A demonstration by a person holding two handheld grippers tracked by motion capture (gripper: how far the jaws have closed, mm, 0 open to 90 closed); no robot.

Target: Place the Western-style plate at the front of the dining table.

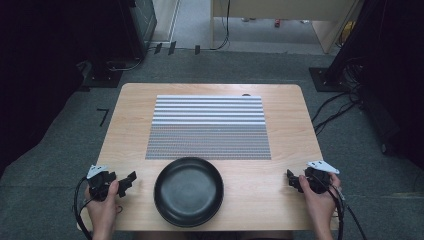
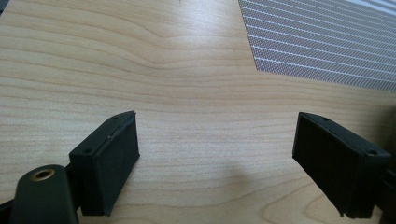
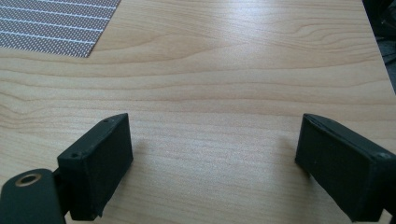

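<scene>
Wooden bench [image 1: 280,170] is occupying the centre of the high view, standing on grey carpet. A striped grey mat [image 1: 208,127] is lying on the middle of the bench, its far half banded in light stripes, its near half in a finer weave. A black bowl [image 1: 188,191] is sitting at the lower centre of the frame, just below the mat's near edge and close to the bench's near edge; it is lying empty and upright.

Left tool [image 1: 121,183] is resting at the lower left of the high view, held in the person's left hand [image 1: 102,207], well apart from the bowl. In the left gripper view its jaws are standing wide apart over bare wood, gripping nothing, with a corner of the mat showing at the upper right.

Right tool [image 1: 292,180] is resting at the lower right of the high view, held in the right hand [image 1: 318,202], also apart from the bowl. In the right gripper view its jaws are likewise standing wide, holding nothing, with a mat corner at the upper left
</scene>
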